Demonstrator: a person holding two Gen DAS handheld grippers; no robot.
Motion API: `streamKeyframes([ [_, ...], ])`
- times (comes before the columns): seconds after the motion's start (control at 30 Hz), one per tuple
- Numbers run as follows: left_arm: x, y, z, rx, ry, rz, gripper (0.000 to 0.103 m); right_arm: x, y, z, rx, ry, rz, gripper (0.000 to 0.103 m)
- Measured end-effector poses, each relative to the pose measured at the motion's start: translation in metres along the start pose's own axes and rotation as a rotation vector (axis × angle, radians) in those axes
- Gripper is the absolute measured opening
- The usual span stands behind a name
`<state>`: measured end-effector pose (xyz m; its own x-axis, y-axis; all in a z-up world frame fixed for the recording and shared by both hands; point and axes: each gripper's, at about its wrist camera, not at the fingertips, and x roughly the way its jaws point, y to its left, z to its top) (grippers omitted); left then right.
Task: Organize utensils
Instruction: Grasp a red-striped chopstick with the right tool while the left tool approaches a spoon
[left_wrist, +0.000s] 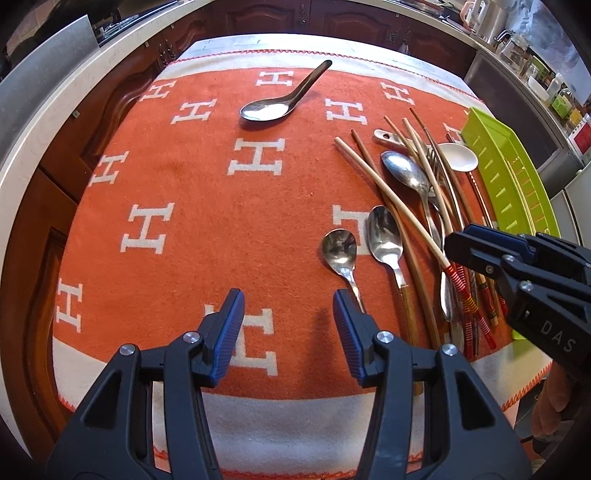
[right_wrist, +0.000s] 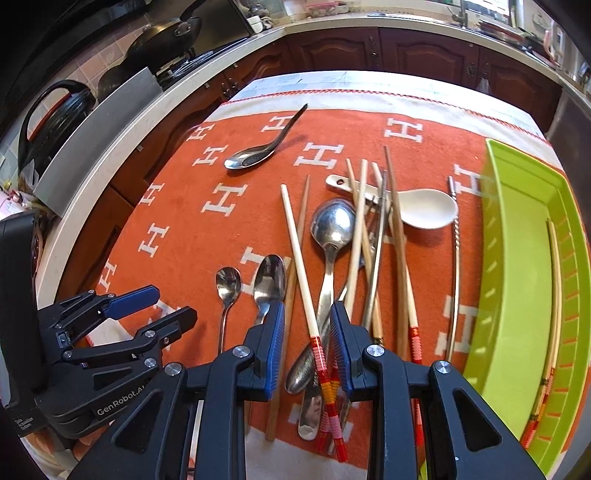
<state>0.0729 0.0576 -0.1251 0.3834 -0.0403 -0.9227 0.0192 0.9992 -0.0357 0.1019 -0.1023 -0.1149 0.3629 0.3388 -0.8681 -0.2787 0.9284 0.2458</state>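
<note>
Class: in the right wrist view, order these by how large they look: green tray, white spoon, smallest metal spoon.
1. green tray, though it is nearer the camera
2. white spoon
3. smallest metal spoon

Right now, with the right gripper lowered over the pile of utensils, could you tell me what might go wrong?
1. The right gripper is open around a chopstick that lies across a metal spoon; closing might pinch both.
2. The pile is crossed over itself, so lifting one stick could drag the others or the white spoon.
3. The green tray sits close on the right, so a swinging chopstick might knock its wall.
</note>
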Motion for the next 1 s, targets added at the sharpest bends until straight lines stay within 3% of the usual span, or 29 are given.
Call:
streamKeyframes([
  [0.17, 0.005, 0.004, 0.001, -0.011, 0.007, -0.010, 0.047, 0.011, 0.007, 0.007, -0.035, -0.001, 0.003, 0.026],
  [0.33, 0.010, 0.008, 0.002, -0.020, 0.015, -0.016, 0.047, 0.027, 0.012, 0.012, -0.070, 0.020, -0.012, 0.016],
  [0.63, 0.016, 0.008, 0.005, -0.028, 0.028, -0.034, 0.047, 0.045, 0.015, 0.010, -0.131, 0.047, -0.025, 0.006],
  [1.0, 0.015, -0.004, 0.005, -0.018, 0.041, -0.089, 0.047, 0.020, 0.002, 0.007, -0.028, -0.014, 0.044, 0.005],
])
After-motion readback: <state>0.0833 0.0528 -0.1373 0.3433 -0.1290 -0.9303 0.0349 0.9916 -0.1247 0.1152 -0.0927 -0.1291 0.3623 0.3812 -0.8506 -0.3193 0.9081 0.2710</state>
